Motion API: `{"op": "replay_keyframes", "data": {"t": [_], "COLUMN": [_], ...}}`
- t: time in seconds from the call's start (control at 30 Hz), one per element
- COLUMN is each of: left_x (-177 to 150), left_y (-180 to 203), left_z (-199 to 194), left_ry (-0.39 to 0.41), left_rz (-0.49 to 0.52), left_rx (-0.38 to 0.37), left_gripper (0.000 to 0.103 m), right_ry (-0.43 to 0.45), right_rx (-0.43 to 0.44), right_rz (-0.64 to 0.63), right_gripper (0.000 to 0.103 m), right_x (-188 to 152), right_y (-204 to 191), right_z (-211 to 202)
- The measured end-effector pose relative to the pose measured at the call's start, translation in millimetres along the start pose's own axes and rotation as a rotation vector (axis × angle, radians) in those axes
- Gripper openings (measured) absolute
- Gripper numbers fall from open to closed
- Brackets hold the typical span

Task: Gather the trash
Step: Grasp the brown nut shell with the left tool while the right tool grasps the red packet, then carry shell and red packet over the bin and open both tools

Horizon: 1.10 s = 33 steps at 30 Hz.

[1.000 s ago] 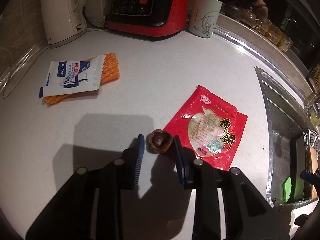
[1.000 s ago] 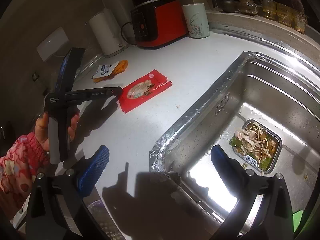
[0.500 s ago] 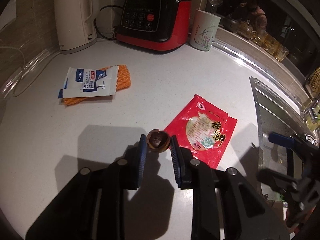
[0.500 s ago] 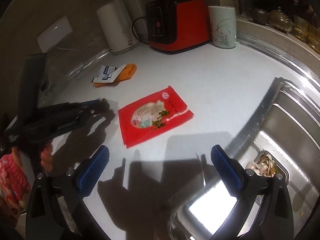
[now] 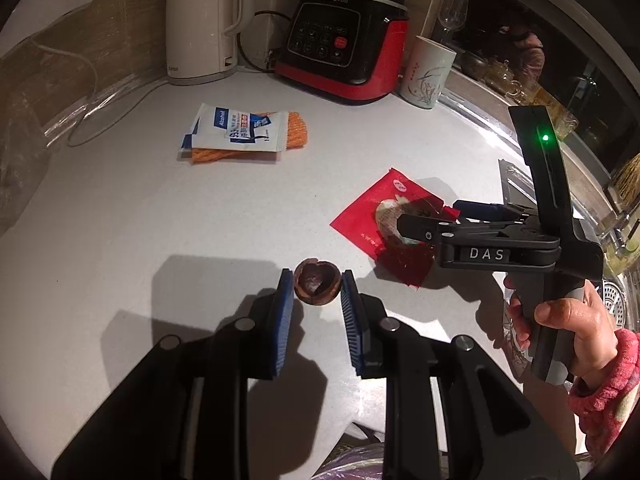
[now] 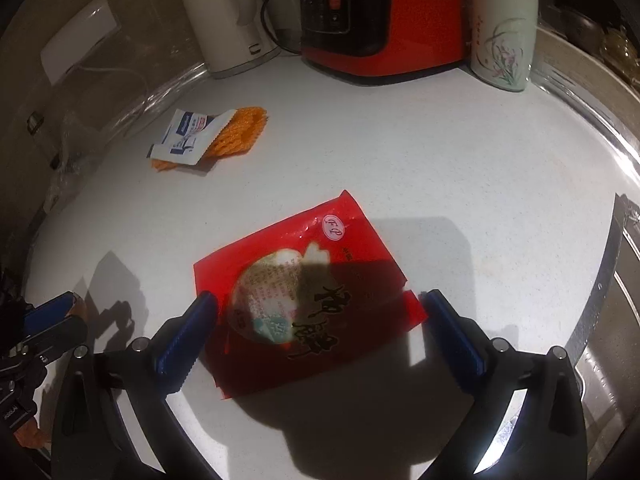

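- Gripping a brown nutshell (image 5: 318, 287) between its blue pads, my left gripper (image 5: 316, 300) hangs above the white tabletop (image 5: 140, 216).
- Right of it, my right hand (image 5: 568, 326) carries the other gripper over the red wrapper (image 5: 362, 216).
- Seen from the right wrist, my right gripper (image 6: 320, 330) stands wide, unclenched, straddling the red wrapper (image 6: 304, 280) without touching it; the wipe packet (image 6: 188, 138) lies far left.
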<state>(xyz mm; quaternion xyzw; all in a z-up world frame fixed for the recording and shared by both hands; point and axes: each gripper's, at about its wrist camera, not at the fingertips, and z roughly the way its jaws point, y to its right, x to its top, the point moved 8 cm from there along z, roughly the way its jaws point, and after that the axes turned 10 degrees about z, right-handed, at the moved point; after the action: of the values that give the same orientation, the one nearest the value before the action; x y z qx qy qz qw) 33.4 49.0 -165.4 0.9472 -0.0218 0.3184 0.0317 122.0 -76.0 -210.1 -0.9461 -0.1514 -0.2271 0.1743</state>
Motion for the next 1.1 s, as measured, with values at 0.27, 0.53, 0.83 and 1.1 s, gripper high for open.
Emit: {"op": "replay_keyframes", "data": {"t": [0.27, 0.53, 0.83, 1.1], "left_x": [-10.4, -16.8, -29.4, -43.4], "left_y": [-11.0, -23.4, -28.0, -15.5], "left_z": [-2.2, -14.2, -30.1, -60.0], "left_ry": [-0.010, -0.006, -0.006, 0.015], "left_rz": [-0.051, -0.083, -0.085, -0.063], "left_rx": [0.004, 0.024, 0.041, 0.023], "left_gripper": [0.024, 0.024, 0.024, 0.024], "right_ry": [0.014, 0.031, 0.022, 0.092], "right_rx": [-0.069, -0.027, 0.079, 0.129], "right_rz": [-0.168, -0.209, -0.145, -0.126], "right_gripper": [0.101, 0.056, 0.011, 0.011], "right_x": [-8.5, -9.6, -16.9, -44.2], "right_y": [-16.3, -30.5, -38.9, -55.9], "right_z": [7.7, -0.9, -12.4, -76.3]}}
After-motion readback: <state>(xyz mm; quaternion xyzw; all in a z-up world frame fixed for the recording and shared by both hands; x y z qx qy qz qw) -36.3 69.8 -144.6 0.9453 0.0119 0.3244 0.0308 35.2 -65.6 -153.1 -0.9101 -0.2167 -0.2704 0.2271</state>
